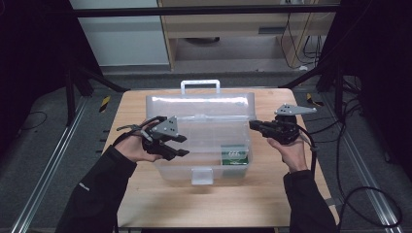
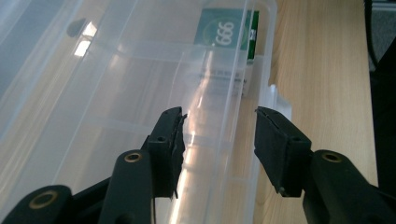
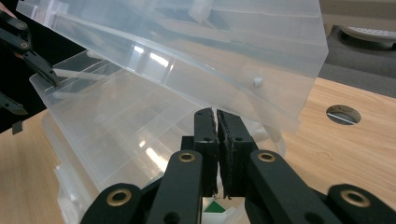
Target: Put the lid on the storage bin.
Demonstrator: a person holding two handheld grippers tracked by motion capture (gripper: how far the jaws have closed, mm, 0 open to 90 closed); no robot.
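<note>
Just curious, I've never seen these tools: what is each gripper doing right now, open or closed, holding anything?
Left gripper: open, jaws either side of the clear plastic box front wall, not pressing it.
Right gripper: closed, nothing visibly held.

A pale wooden table (image 1: 145, 204) stands on grey floor (image 1: 43, 126). Behind it, a white cabinet (image 1: 121, 34) and dark surroundings

clear plastic box (image 1: 204, 141), lid up, mid-table

Left gripper (image 1: 180, 145) — jaws parted, pointing inward from the left hand (image 1: 133, 148); right gripper (image 1: 253, 125) — jaws pressed together, pointing inward from the right hand (image 1: 290, 150).
</note>
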